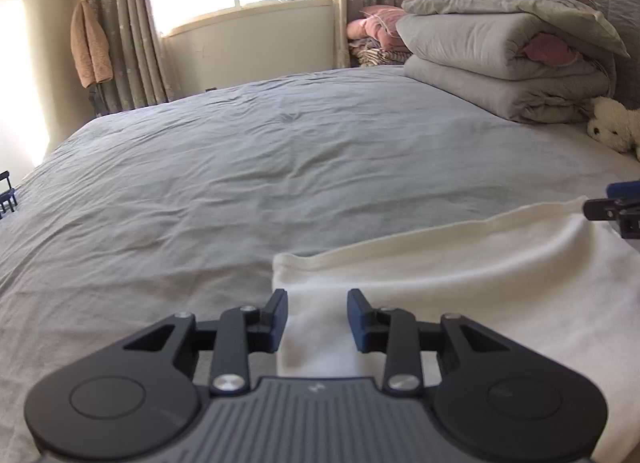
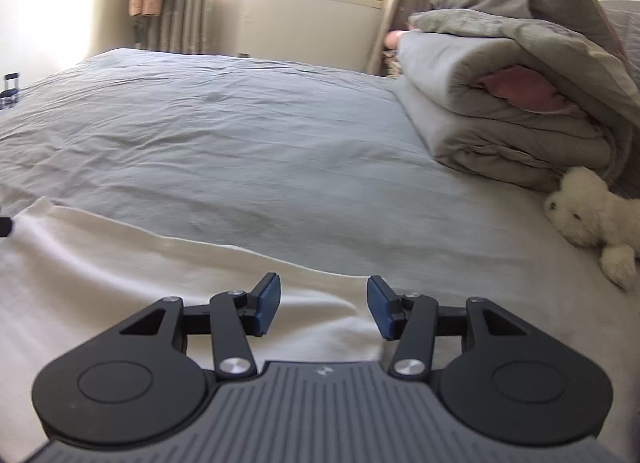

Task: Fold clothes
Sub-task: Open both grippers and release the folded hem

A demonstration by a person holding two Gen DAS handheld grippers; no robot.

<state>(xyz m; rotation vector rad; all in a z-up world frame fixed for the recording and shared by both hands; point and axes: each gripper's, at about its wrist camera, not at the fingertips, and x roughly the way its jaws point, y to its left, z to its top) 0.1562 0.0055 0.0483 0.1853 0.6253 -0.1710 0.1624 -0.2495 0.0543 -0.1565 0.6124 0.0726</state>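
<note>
I have the white garment (image 1: 460, 283) flat on the bed (image 1: 240, 167), well short of the folded quilts (image 1: 504, 63), with my left tool (image 1: 317, 319) and right tool (image 2: 323, 305) part-open and empty over its edge, probably to let the fold settle.

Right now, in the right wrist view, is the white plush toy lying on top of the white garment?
No, the white plush toy lies on the grey bedsheet, well apart from the white garment.
</note>
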